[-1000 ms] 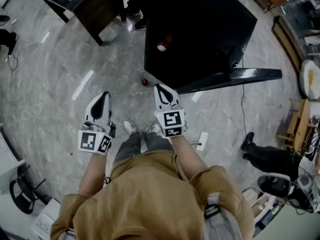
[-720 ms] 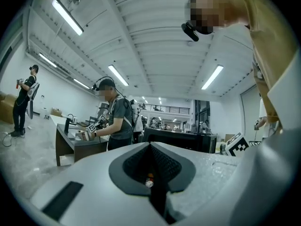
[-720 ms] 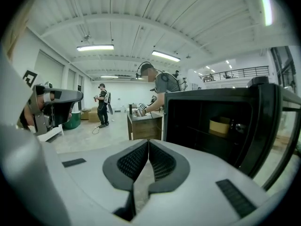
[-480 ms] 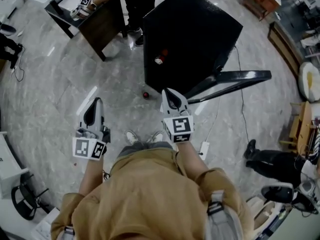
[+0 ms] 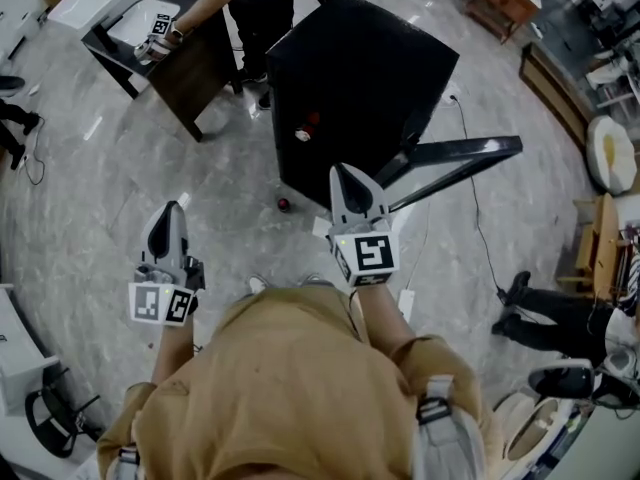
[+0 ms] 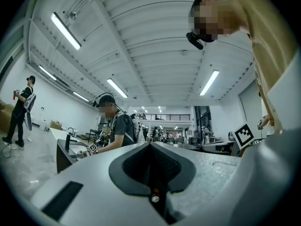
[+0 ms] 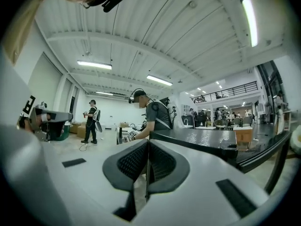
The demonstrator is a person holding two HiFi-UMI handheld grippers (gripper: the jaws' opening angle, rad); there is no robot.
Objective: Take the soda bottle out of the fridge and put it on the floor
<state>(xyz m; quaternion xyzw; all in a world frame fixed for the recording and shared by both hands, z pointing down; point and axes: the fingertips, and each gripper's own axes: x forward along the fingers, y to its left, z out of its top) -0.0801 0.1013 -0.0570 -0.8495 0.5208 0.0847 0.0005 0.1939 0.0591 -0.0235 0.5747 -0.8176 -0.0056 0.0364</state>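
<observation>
Two claws are pressed fully shut with nothing between the jaws: the left claw and the right claw, both held out level in front of the person. Between them and a little ahead, the soda bottle, seen from above as a small red top, stands on the grey floor just before the black fridge. Its door hangs open to the right, and a red-and-white item shows at its open front.

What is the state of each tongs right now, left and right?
Left tongs: closed, holding nothing.
Right tongs: closed, holding nothing.
</observation>
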